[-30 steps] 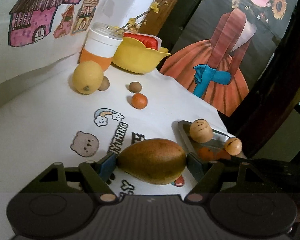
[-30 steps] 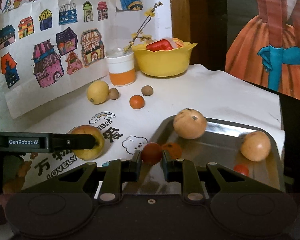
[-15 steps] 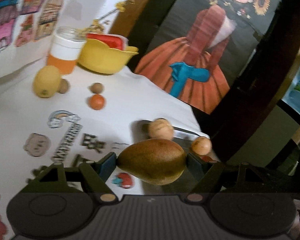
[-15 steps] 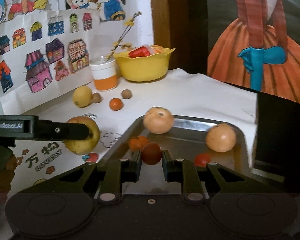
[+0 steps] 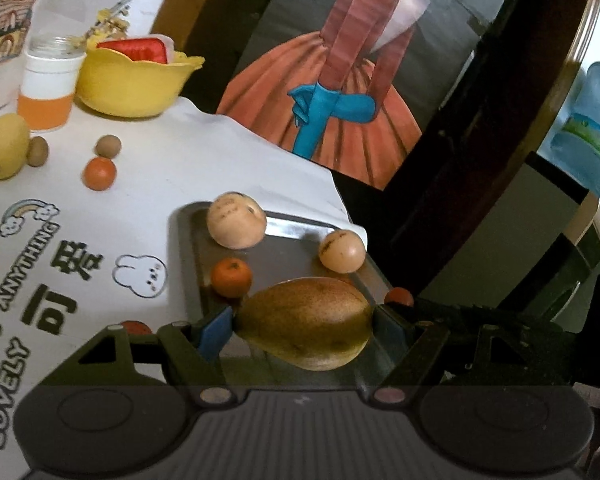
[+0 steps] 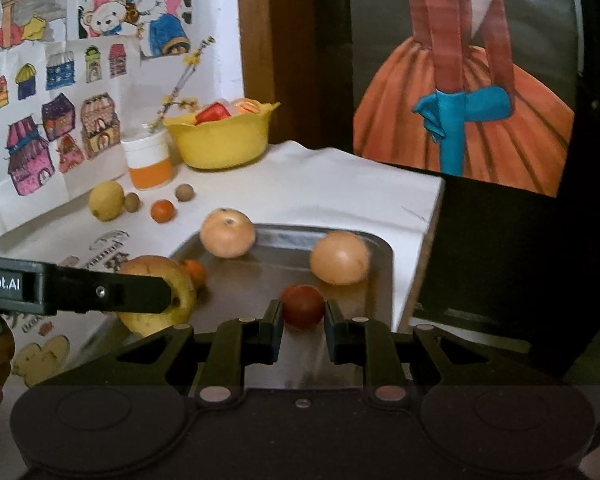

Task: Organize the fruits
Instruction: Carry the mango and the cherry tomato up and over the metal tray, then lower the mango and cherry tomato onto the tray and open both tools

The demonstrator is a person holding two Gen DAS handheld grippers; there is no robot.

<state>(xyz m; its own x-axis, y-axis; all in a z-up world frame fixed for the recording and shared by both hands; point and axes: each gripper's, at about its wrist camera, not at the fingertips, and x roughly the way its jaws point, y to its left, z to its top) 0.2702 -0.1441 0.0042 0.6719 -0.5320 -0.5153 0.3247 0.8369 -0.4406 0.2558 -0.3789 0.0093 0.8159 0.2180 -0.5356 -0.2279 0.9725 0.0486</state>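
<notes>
Pear [image 5: 306, 322] sits clamped sideways between the fingers of the left gripper [image 5: 304, 326], held above the near end of the metal tray [image 5: 288, 240]. In the right wrist view the same pear [image 6: 180, 280] shows behind the left gripper's black finger, at the tray's left edge. The right gripper [image 6: 302, 314] has its fingers on either side of a small red fruit [image 6: 302, 306], low over the tray; contact is not clear, so I cannot tell whether it is gripping or merely bracketing it. On the tray lie 2 pale round fruits [image 5: 236, 226] [image 5: 342, 255] and a small orange [image 5: 232, 278]. Farther back on the white counter [image 5: 204, 160] are a lemon [image 5: 4, 146], another small orange [image 5: 99, 173], 2 small brown fruits [image 5: 108, 146], a white and orange jar [image 5: 48, 88] and a yellow bowl [image 5: 134, 88].
</notes>
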